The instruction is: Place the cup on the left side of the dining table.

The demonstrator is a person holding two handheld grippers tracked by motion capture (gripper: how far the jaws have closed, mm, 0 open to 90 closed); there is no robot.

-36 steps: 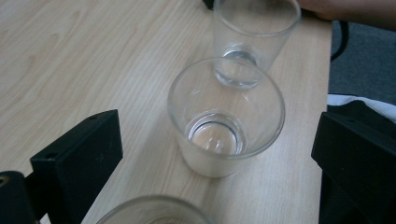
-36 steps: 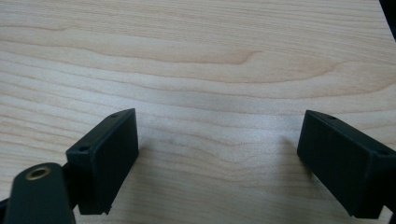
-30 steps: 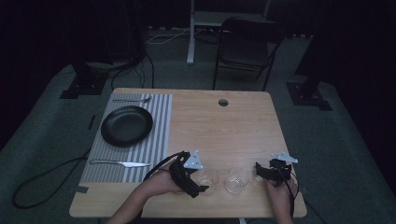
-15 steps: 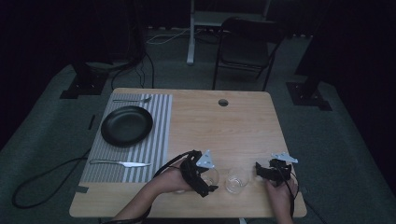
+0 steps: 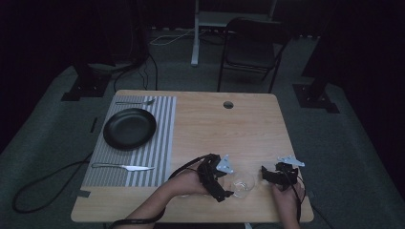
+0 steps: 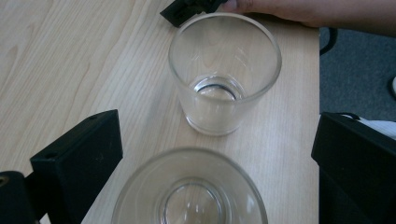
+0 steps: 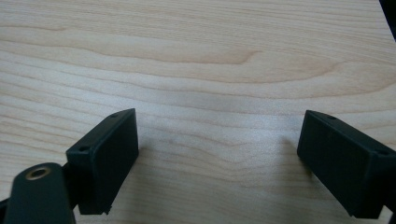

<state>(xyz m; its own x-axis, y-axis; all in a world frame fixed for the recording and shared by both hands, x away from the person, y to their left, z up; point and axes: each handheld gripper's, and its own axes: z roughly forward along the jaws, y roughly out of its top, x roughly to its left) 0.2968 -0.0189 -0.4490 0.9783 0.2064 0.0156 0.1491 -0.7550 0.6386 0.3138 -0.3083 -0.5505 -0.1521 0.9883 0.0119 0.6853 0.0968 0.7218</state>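
Observation:
Two clear, empty glasses stand upright near the table's front edge. In the left gripper view the near glass (image 6: 189, 196) sits between my left gripper's (image 6: 212, 144) wide-apart jaws, untouched by them. The far glass (image 6: 224, 70) stands just beyond it, also seen in the high view as the far glass (image 5: 242, 184). My left gripper (image 5: 220, 187) is open, just left of that glass. A hand's width to its right, my right gripper (image 5: 270, 175) rests open. In its own view the right gripper (image 7: 219, 140) has bare wood between its jaws.
A striped placemat (image 5: 162, 143) lies at the table's left with a black plate (image 5: 130, 128), a knife (image 5: 122, 167) in front and a fork (image 5: 133, 101) behind. A cable hole (image 5: 228, 104) sits at the back. A chair (image 5: 253, 47) stands beyond the table (image 5: 219, 133).
My left gripper has slid right along the front edge until its jaws straddle the near glass. The right gripper and the far glass have stayed put.

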